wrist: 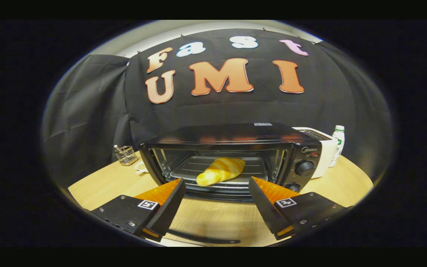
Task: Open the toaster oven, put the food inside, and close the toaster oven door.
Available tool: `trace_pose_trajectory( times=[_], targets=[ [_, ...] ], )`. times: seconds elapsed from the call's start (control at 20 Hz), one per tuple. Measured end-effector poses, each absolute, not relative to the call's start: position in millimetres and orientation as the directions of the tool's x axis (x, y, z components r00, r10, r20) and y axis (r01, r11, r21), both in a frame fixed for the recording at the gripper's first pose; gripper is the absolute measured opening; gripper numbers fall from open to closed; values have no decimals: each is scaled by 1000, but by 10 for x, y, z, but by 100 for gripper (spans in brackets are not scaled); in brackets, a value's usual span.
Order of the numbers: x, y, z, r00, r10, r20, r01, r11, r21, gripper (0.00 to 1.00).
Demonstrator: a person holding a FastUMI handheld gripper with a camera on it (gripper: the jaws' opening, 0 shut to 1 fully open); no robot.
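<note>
The dropped glass door [206, 215] of the black toaster oven [232, 155] lies low between the orange-and-black gripper [217, 185] fingers; through it the wood shows blurred, and its dark handle [202, 237] is cut short below. The white appliance [323, 148] behind the oven is mostly hidden. The small wire basket [126, 154] holds contents too small to tell, and the pale object [141, 167] beside it is partly covered.

The oven [232, 157] stands on the table [347, 181] just ahead of the parted fingers [172, 202] — its door [206, 222] lies flat between them. The croissant [221, 170] lies inside on the tray [250, 167]. Left of the oven, a wire basket [126, 154]; right, a toaster [323, 152], then a bottle [338, 144].
</note>
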State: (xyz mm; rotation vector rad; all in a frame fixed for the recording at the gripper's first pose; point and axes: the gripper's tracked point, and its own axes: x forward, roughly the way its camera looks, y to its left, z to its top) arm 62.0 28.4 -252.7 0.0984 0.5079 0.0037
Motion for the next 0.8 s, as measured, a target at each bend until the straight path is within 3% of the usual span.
trace_pose_trajectory(
  times=[0.8],
  targets=[
    [-276,-218,-812,981,-110,-161,108,994,-25,99]
  ],
)
